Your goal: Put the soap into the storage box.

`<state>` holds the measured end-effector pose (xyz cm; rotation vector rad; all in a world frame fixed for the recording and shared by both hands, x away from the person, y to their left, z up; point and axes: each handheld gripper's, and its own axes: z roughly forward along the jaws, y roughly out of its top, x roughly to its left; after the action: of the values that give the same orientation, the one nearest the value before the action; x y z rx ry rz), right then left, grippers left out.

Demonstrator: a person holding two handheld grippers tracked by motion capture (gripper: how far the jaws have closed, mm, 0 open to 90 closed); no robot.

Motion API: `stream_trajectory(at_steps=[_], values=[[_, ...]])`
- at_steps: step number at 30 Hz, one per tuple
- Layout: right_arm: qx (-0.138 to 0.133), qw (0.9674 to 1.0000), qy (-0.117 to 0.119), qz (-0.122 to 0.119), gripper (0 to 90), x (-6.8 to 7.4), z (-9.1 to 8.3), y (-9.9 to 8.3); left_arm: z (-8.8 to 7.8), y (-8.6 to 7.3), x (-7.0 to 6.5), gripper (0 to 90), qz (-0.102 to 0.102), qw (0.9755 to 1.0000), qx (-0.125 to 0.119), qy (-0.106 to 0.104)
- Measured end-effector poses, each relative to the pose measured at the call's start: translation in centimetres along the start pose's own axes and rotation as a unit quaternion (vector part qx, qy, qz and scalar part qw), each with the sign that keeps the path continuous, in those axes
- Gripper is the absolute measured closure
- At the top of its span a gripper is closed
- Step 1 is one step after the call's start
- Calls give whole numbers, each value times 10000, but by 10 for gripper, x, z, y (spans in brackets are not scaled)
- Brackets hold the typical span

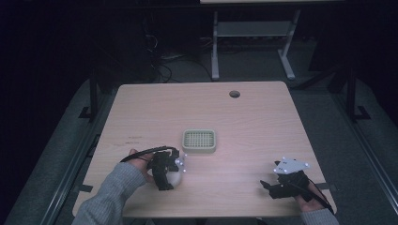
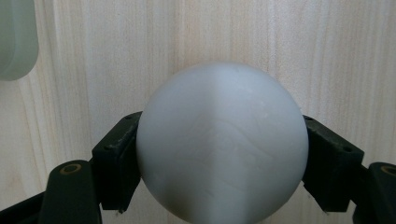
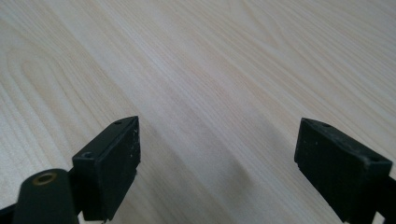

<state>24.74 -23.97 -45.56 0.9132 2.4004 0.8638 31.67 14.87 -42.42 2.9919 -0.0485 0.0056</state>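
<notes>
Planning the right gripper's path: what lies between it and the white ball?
Bare wood tabletop in the high view, between the right gripper and the white ball.

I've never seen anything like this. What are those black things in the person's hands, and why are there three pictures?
They are hand-held clamps, each with two black jaws. One picture comes from a camera above the wooden table; the other two come from small cameras riding on each clamp, looking along its jaws. The left gripper is closed on a white ball, its jaws pressing the ball's two sides. The right gripper is open, with bare wood between its jaws. On the table beyond the ball lies a small pale green tray with a grid inside.
</notes>
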Motion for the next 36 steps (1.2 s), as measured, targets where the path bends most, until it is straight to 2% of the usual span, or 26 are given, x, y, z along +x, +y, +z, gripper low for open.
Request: stream_trajectory(at_steps=[14,30,36], values=[[1,10000,18,18,140,0,0,0,-11,5,6,239,12,10000,-15,32],[-3,10000,4,36,139,-1,0,-1,-12,12,14,239,92,10000,21,-6],[3,10000,-17,21,139,-2,0,-1,-10,14,16,239,89,9999,43,-84]])
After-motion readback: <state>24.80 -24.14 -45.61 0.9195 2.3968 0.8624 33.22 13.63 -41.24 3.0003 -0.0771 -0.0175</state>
